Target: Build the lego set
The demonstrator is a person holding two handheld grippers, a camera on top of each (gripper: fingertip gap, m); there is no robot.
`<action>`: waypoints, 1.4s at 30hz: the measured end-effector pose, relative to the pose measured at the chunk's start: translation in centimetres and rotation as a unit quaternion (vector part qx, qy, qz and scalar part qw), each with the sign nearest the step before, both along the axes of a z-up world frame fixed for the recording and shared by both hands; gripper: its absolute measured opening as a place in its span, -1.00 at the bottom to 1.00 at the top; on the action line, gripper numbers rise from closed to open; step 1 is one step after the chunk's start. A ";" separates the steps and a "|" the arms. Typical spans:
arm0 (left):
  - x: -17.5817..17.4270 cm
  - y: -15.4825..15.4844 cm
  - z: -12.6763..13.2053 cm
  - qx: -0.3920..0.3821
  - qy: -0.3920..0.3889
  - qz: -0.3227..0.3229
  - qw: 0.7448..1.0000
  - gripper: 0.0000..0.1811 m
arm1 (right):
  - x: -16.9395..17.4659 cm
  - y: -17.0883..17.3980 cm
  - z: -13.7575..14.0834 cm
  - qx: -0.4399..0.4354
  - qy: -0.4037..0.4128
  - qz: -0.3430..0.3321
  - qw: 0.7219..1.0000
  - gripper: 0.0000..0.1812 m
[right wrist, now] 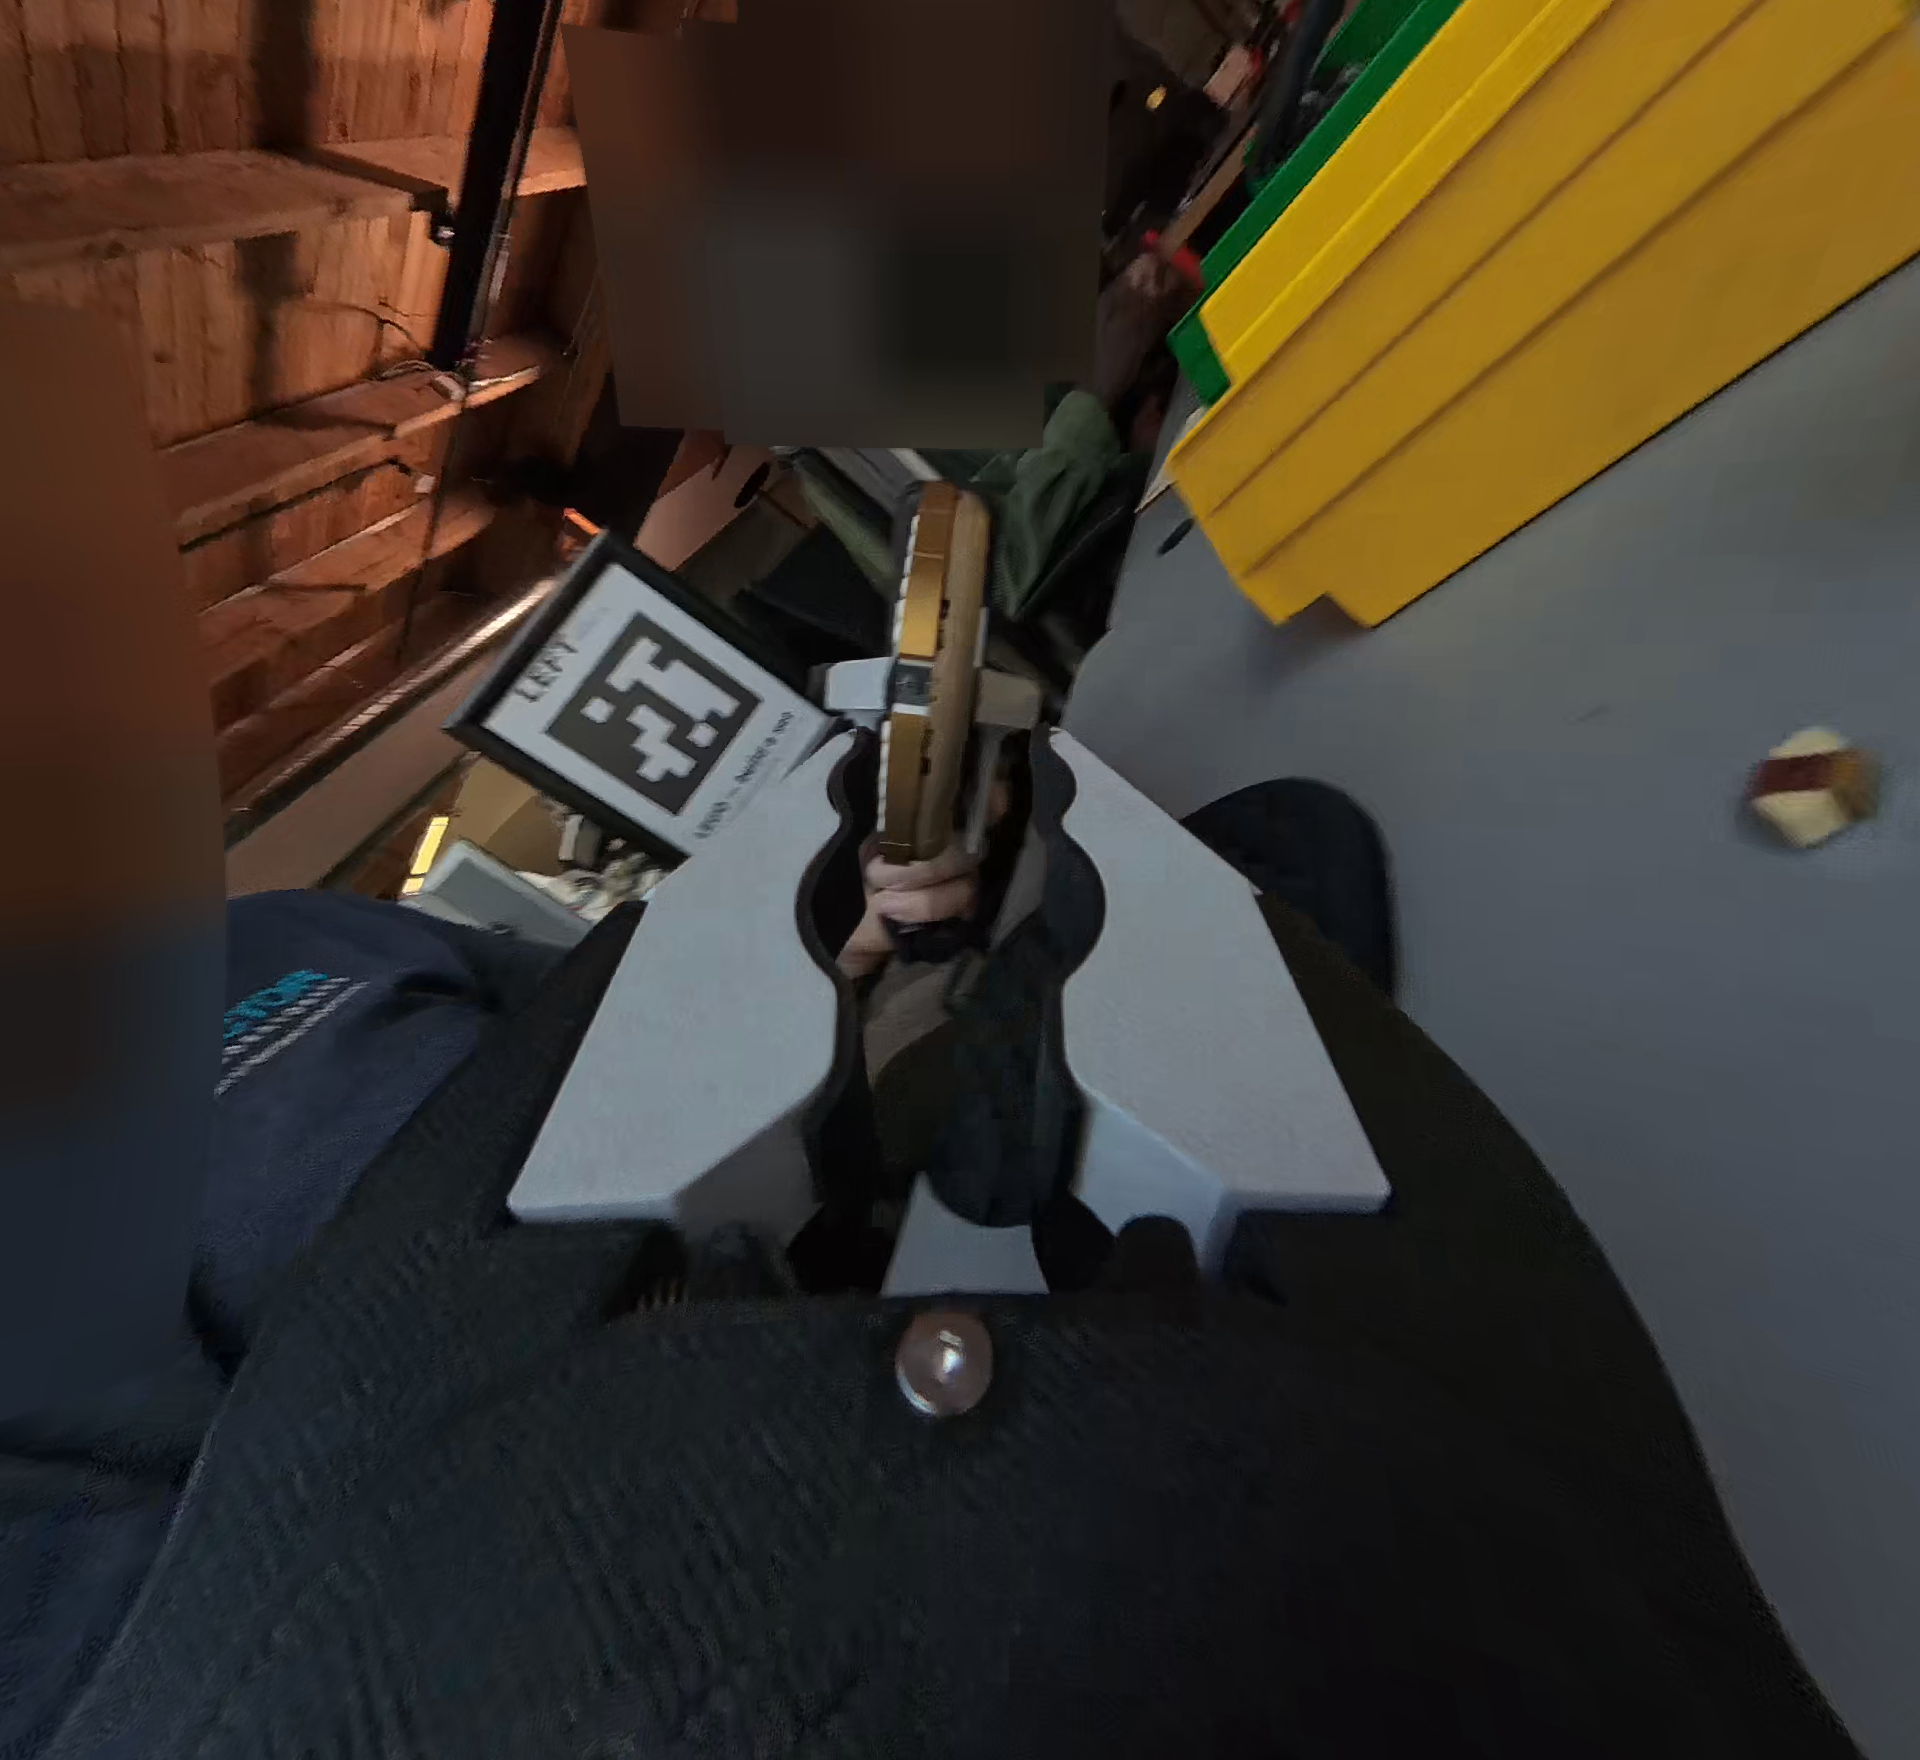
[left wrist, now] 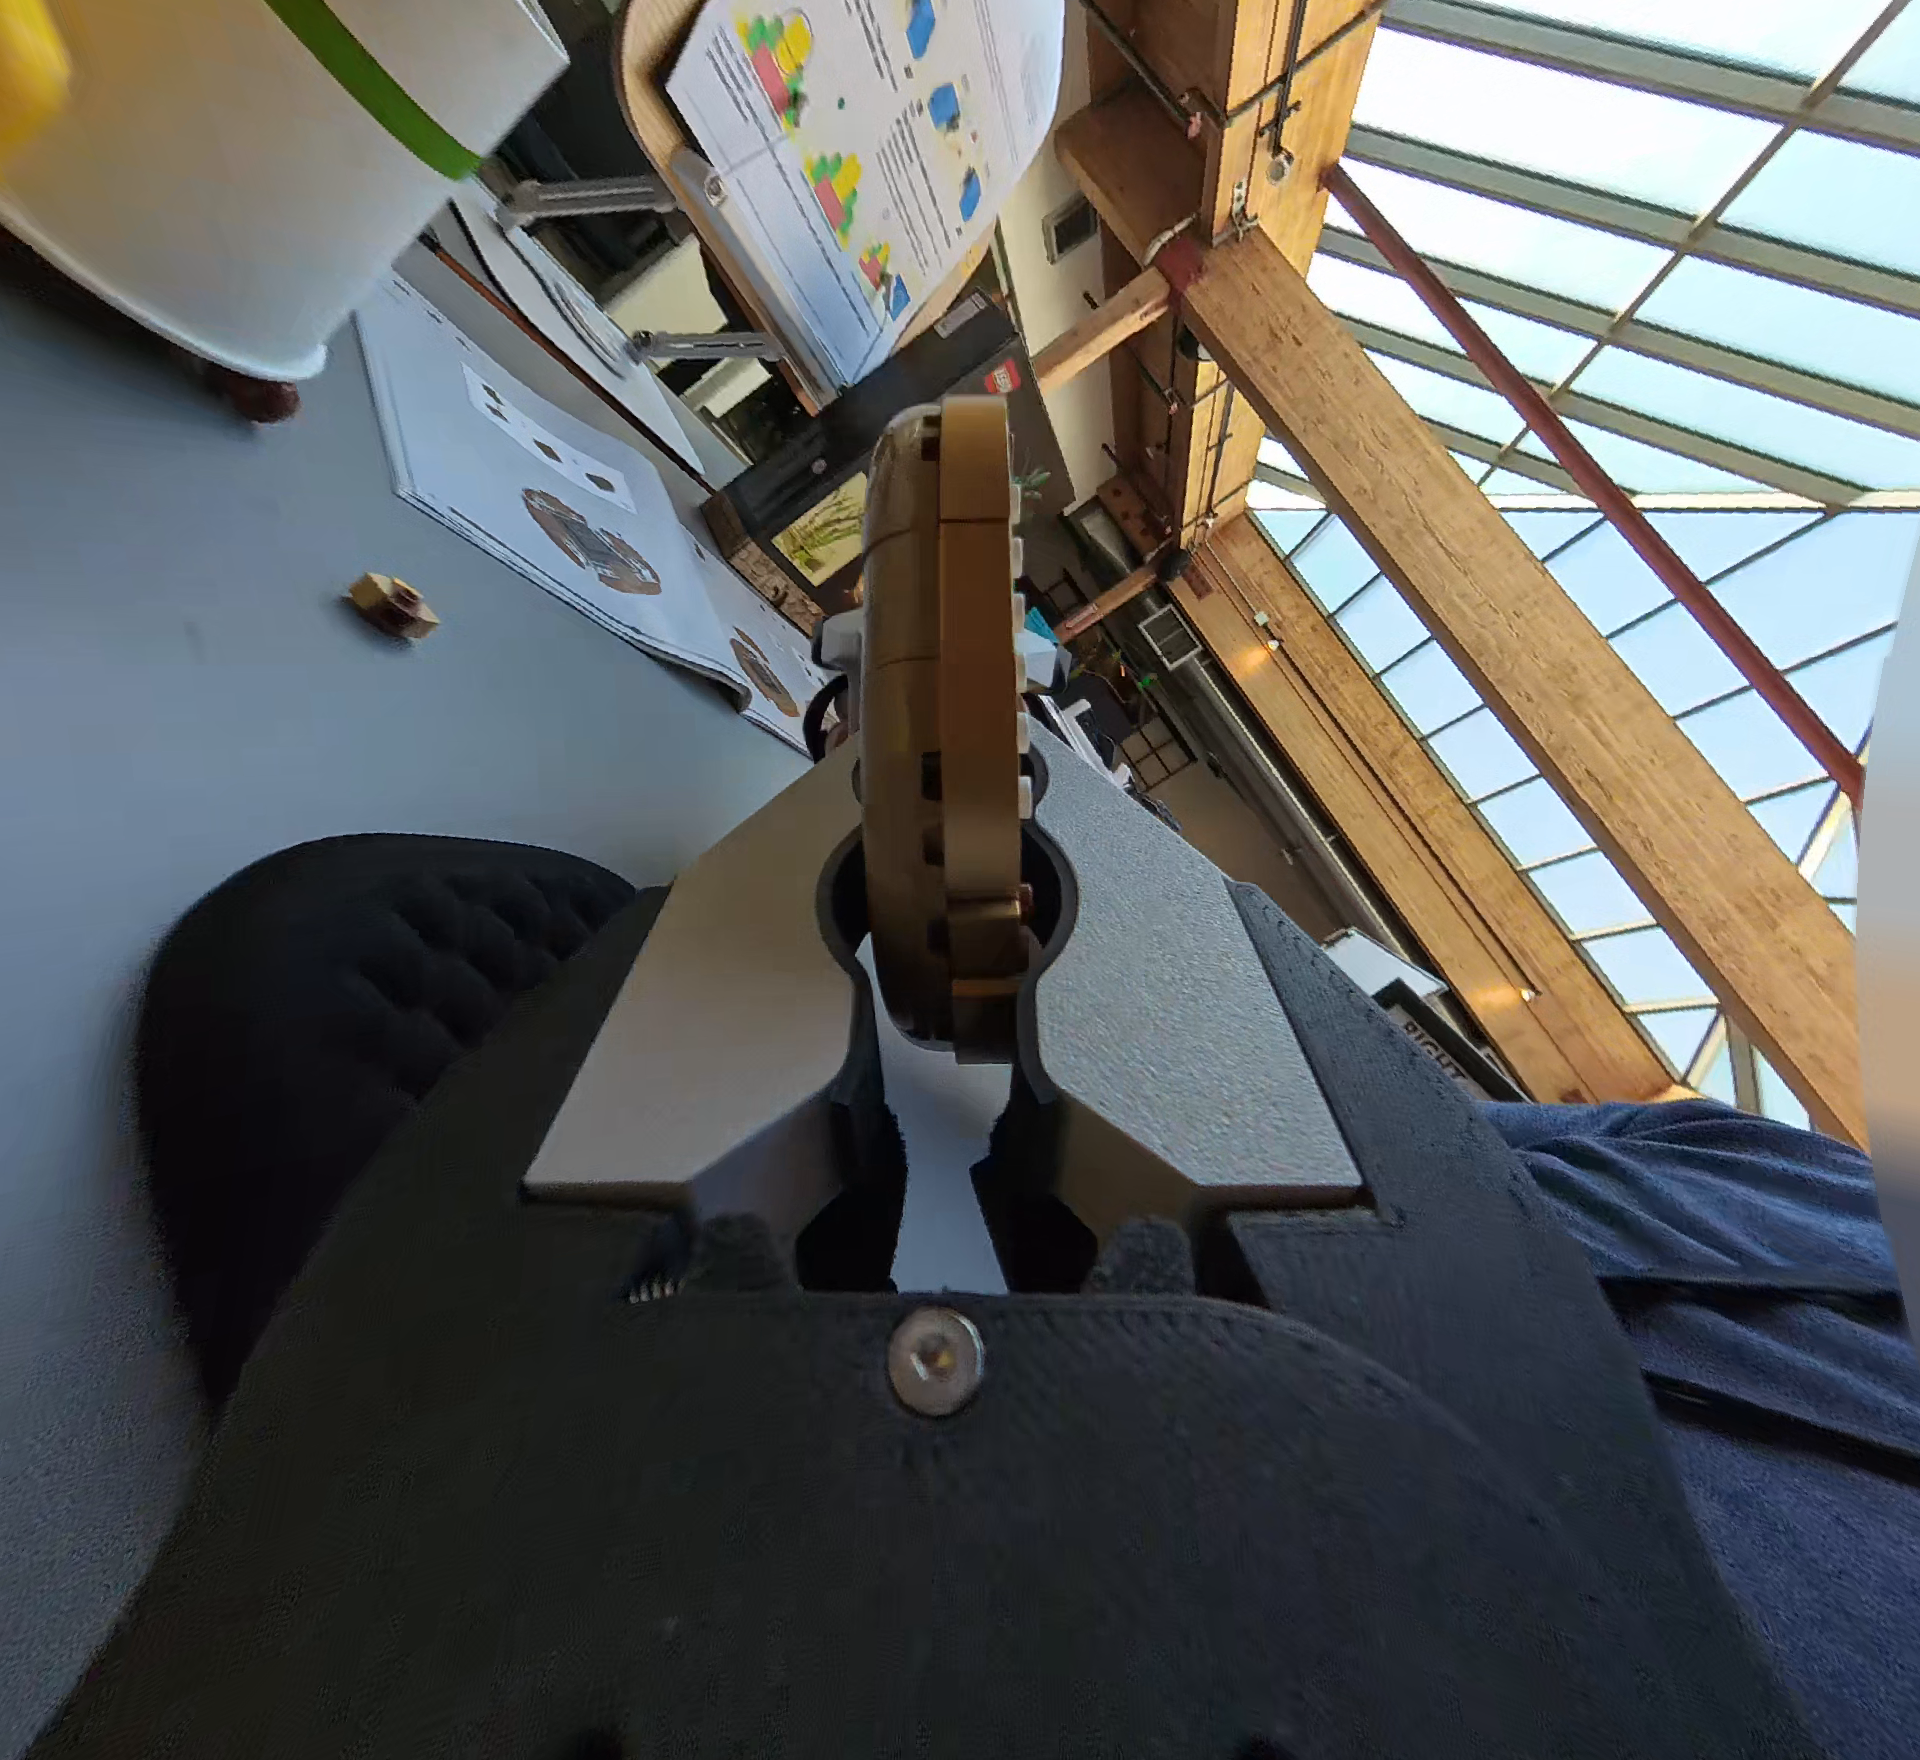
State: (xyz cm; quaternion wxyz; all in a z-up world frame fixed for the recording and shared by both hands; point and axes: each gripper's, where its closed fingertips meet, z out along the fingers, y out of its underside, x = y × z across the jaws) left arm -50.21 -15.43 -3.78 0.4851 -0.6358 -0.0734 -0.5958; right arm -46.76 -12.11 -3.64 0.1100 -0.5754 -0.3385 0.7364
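A round tan and gold lego disc with white studs on one face stands edge-on, held up off the grey table. My left gripper is shut on it, with the disc deep between the fingers. In the right wrist view the same disc sits at the tips of my right gripper, whose jaws are narrowed on its near edge. The left gripper's fingertips clamp the disc's middle there. A small loose tan and dark red brick lies on the table and also shows in the right wrist view.
An open instruction booklet lies on the table, and a clipboard with a picture sheet stands behind it. A white box with a green stripe is at the left. Stacked yellow and green bins stand on the table. A person sits close behind. Left tips to right tips: about 5 centimeters.
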 end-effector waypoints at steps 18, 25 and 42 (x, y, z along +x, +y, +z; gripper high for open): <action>-3.2 -0.6 0.6 -0.008 0.020 0.046 0.999 -0.81 | -2.9 9.3 -12.3 0.498 -0.260 0.002 0.827 -0.73; -2.4 0.3 -0.2 -0.029 0.004 0.048 0.998 -0.81 | -2.4 7.7 -11.8 0.453 -0.244 0.000 0.858 -0.88; 6.8 4.0 -0.9 -0.061 -0.024 0.051 0.997 -0.81 | 4.9 2.3 -0.2 0.390 -0.267 -0.252 0.845 -0.88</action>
